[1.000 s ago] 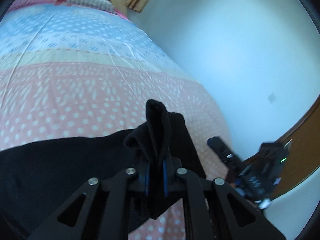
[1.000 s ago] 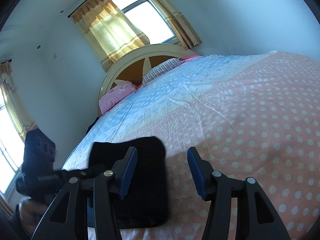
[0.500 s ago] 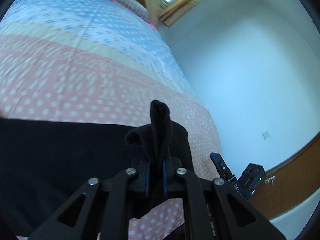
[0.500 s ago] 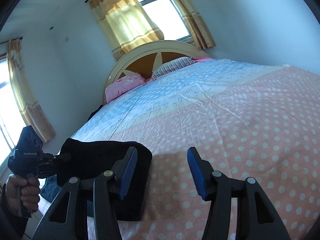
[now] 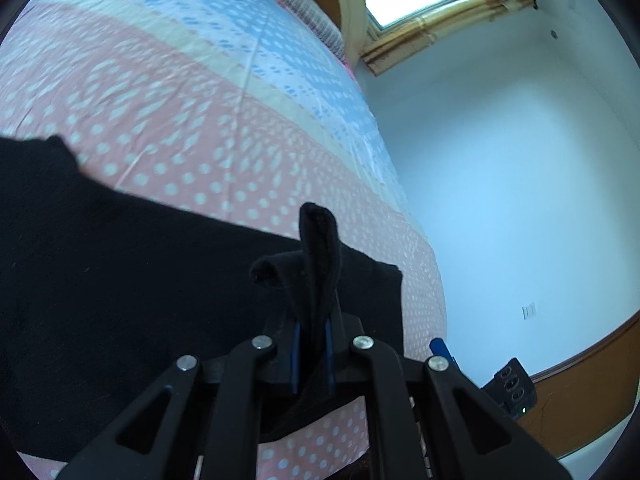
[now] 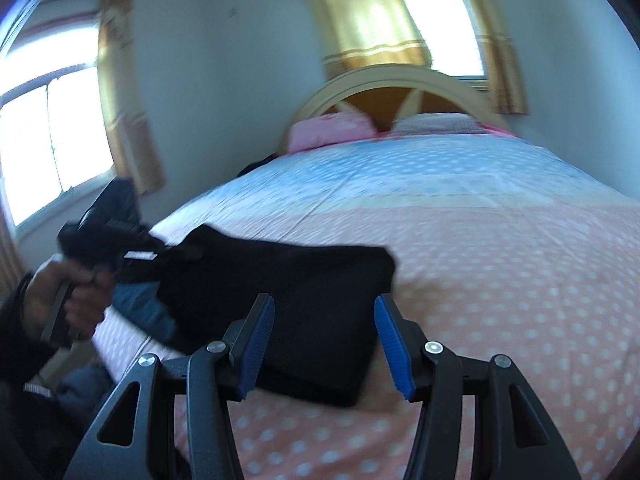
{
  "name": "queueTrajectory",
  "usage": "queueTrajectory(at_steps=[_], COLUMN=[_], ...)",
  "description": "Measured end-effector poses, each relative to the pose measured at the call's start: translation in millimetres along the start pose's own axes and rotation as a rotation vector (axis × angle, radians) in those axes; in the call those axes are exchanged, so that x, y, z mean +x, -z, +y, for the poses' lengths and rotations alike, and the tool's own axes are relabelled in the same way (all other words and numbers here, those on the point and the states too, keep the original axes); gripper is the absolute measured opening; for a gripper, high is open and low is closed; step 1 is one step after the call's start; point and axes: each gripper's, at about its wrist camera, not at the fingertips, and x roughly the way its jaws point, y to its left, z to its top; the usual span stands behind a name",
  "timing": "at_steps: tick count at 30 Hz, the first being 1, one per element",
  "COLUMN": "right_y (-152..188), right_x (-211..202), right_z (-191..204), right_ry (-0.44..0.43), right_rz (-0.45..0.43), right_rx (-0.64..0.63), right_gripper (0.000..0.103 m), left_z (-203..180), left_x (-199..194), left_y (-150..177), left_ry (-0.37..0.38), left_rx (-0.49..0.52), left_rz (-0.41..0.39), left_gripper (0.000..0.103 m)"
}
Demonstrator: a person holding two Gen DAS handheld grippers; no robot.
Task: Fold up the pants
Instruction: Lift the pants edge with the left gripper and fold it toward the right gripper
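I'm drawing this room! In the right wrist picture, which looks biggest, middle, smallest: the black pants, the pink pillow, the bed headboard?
1. black pants, though nearest the camera
2. bed headboard
3. pink pillow

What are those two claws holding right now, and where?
The left claw pinches a bunched edge of the black pants. The right claw is open, holding nothing.

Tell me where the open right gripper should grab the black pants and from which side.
Judging from its view, the right gripper should pinch the near folded edge of the black fabric pants, coming low from the foot of the bed: layers stack into a firm, straight lip directly ahead between its open jaws.
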Motion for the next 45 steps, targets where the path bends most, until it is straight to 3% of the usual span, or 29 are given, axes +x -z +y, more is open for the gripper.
queueTrajectory(at_steps=[9,23,29,32,35,39,42,45], right_y=[16,18,21,28,31,24,-2,-29], right_x=[27,27,31,47,51,44,28,37], right_z=[32,32,35,32,35,32,27,20], right_ry=[-0.055,-0.083,-0.078,-0.058,-0.029,-0.052,-0.100,-0.134], right_rz=[0.125,0.112,0.131,0.222,0.238,0.229,0.116,0.066], right_rx=[-0.132,-0.115,-0.130,-0.121,-0.150,-0.111,-0.033,0.040], right_gripper=[0.054,0.055,0.059,0.060,0.060,0.060,0.061,0.068], left_z=[27,25,37,57,62,57,47,26], left_x=[-8,-39,-35,-24,-20,-30,-51,-58], left_y=[-1,4,3,8,15,16,17,20], left_ry=[-0.042,0.003,-0.086,-0.103,-0.110,-0.128,-0.155,-0.182], left_rx=[-0.048,-0.069,-0.071,-0.103,-0.101,-0.067,-0.015,0.087], left_rz=[-0.007,-0.031,-0.036,0.002,0.011,0.001,-0.080,-0.119], left_gripper=[0.010,0.010,0.010,0.010,0.014,0.021,0.033,0.044])
